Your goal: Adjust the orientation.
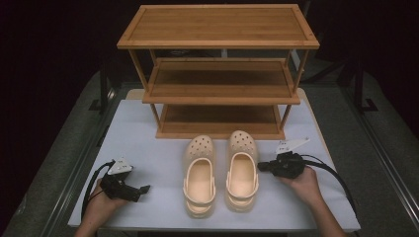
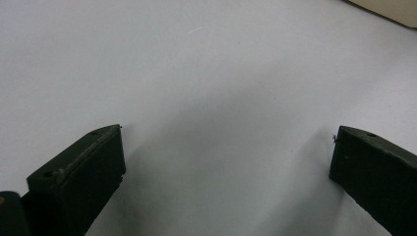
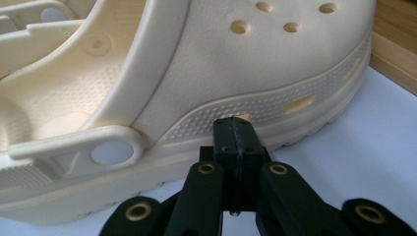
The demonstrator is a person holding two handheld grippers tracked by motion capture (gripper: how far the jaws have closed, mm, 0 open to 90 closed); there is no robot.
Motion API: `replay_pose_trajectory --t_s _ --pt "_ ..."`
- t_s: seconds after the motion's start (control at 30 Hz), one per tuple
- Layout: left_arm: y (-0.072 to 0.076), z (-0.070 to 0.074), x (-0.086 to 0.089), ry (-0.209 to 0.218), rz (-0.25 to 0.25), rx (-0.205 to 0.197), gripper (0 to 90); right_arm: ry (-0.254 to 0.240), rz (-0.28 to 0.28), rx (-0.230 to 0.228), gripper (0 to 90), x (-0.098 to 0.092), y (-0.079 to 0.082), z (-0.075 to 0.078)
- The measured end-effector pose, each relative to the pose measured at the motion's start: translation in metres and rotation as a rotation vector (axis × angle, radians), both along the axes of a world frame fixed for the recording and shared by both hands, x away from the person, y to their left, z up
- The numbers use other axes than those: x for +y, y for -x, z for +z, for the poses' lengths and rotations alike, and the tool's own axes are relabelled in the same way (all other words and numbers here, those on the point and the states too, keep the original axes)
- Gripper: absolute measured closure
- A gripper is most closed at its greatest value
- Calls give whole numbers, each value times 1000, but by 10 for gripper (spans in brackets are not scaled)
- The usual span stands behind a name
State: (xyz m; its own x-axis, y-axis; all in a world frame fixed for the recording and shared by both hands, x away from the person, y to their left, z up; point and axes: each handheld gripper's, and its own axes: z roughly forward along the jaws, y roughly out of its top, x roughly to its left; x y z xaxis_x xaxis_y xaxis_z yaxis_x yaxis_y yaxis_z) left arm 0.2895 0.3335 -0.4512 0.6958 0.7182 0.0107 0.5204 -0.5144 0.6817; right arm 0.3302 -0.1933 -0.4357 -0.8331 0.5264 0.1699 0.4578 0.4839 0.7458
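Clogs, a cream foam-like pair, stand side by side on the white table [image 1: 148,128] just in front of the wooden shoe rack [image 1: 217,74], toes toward it. The right clog [image 1: 242,170] looks light, somewhat springy and matte rather than slippery; its thick side wall or the heel strap would likely give the surest hold, while the rounded toe would tend to slip out. The right hand-held gripper [image 3: 237,129] has its jaws clenched together with nothing between them, the tip just at the clog's dotted side band; whether it touches cannot be told. The left hand-held gripper [image 2: 226,147] rests released, jaws wide over bare table, apart from the left clog [image 1: 199,175]. The rack's lowest shelf is partly hidden, and the clogs' soles are out of sight.
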Motion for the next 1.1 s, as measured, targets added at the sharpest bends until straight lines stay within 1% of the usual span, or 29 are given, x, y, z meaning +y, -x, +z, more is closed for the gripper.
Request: replay_pose_trajectory --t_s 0.13,0.37,0.53,0.77,0.87,0.97,1.03,1.1 --pt "0 0 0 -1 0 1 0 -2 11 0 899 5 2 1" --pt "0 0 0 -1 -1 1 0 7 48 3 899 19 -1 2" --pt "0 0 0 0 0 1 0 4 49 4 899 25 -5 1" --pt "0 0 0 -1 -1 3 0 -13 36 -1 899 30 -7 -1" --pt "0 0 0 0 -1 3 0 -14 29 6 897 30 -7 -1" --pt "0 0 0 1 0 2 0 16 11 10 865 26 -5 2" --pt "0 0 0 2 0 1 0 -1 -13 4 847 18 -2 5" --pt "0 0 0 4 0 1 0 -12 -31 -4 810 12 0 8"
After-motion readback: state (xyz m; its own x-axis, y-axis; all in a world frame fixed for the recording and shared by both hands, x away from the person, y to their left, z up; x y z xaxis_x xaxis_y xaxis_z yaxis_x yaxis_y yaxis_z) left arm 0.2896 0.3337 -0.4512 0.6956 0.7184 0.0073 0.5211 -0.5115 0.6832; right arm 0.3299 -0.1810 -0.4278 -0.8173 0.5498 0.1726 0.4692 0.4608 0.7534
